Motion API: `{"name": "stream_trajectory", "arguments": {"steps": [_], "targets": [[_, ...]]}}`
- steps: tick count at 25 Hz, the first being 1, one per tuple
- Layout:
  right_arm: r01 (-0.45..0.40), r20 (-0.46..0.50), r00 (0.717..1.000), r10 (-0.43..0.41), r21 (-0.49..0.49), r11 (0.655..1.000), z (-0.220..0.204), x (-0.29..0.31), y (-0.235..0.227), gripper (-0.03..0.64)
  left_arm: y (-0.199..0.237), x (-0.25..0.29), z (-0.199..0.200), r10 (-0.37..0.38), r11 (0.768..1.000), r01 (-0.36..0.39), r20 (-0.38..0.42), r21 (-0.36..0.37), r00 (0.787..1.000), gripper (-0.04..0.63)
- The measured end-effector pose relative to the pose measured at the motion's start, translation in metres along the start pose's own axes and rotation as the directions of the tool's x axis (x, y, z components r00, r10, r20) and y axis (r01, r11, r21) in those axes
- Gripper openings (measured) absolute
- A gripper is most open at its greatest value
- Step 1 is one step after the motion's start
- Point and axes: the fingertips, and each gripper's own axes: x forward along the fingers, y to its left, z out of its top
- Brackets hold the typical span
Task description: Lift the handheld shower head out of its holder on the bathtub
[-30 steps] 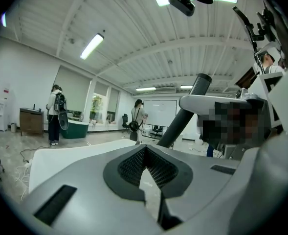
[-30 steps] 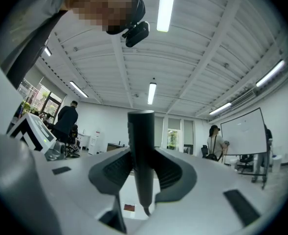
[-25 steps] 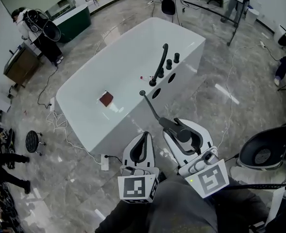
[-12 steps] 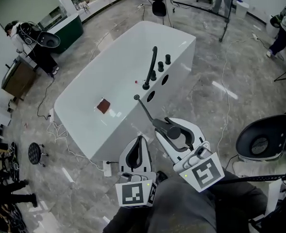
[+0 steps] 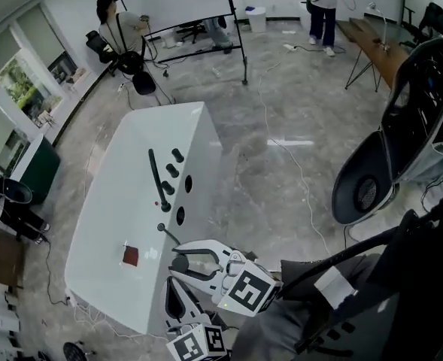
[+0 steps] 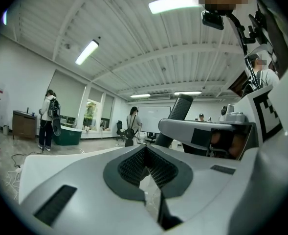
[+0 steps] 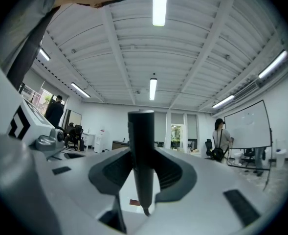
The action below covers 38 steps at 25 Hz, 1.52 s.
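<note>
The right claw (image 5: 179, 262) is clamping the black cylindrical shower head (image 7: 143, 151) just off the white bathtub (image 5: 116, 201) so that it is clearing its holder, while the left claw (image 6: 146, 153) is resting closed and empty.

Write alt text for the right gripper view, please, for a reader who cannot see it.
A black cylindrical shower head handle stands upright, gripped between the two grey jaws of the right gripper. Behind it are a white ribbed ceiling with strip lights and, at the right, a person by a whiteboard.

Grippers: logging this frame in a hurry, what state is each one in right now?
Left gripper: closed, empty.
Right gripper: closed on the shower head handle.
</note>
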Motion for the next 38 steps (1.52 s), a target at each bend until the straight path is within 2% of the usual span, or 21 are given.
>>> {"name": "stream_trajectory", "arguments": {"steps": [3,8,30,38], "targets": [[-0.003,-0.018,1.000,0.002,-0.021,1.000,0.001,-0.016,-0.002,0.140,-0.017,-0.007,-0.001,0.003,1.000,-0.003,0.006,-0.008,1.000,0.003],[0.016,0.000,1.000,-0.016,-0.033,0.999,0.006,-0.012,-0.013,0.140,-0.012,-0.003,0.003,0.011,1.000,-0.011,0.016,-0.008,1.000,0.003],[-0.023,-0.018,1.000,0.022,-0.032,0.999,-0.005,-0.001,-0.009,0.140,0.001,-0.004,-0.003,0.043,0.999,-0.043,0.025,-0.018,0.999,0.003],[-0.011,-0.009,1.000,0.010,-0.045,0.999,-0.004,-0.005,-0.013,0.140,-0.004,-0.004,-0.005,0.043,0.999,-0.043,0.022,-0.016,0.999,0.003]]}}
